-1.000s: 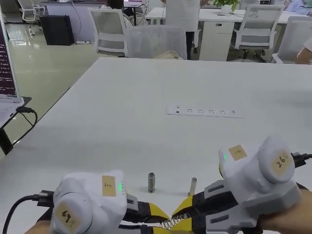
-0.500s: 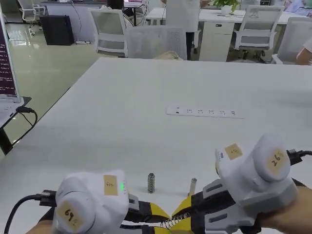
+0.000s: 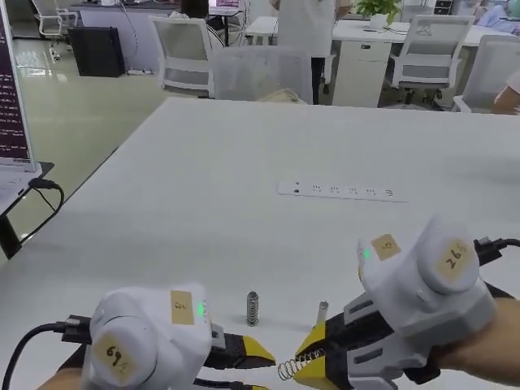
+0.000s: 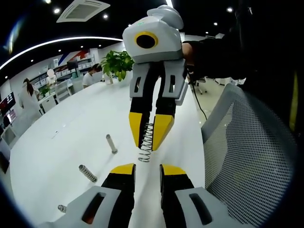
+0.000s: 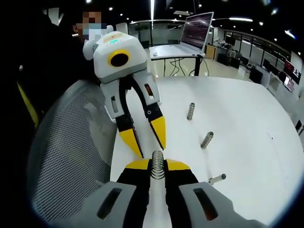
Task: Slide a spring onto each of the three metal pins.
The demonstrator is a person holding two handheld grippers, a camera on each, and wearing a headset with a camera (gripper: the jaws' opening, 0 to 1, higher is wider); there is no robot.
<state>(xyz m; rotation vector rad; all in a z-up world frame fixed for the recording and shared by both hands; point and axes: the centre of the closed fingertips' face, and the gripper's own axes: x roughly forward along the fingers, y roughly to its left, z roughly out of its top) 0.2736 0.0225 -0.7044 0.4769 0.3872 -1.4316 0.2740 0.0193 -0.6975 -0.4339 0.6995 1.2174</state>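
Bright, even light is cast from overhead ceiling spots and a strip light; the white tabletop is washed pale, with only faint shadows; straight lines are bent at the fisheye edges; the spring is rendered sharp.

Head view down over table; gripper views close, face-to-face across shared spring.

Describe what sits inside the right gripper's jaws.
A spring is clamped between the right gripper's yellow tips, one end sticking out beyond them. The spots where the tips press it are covered.
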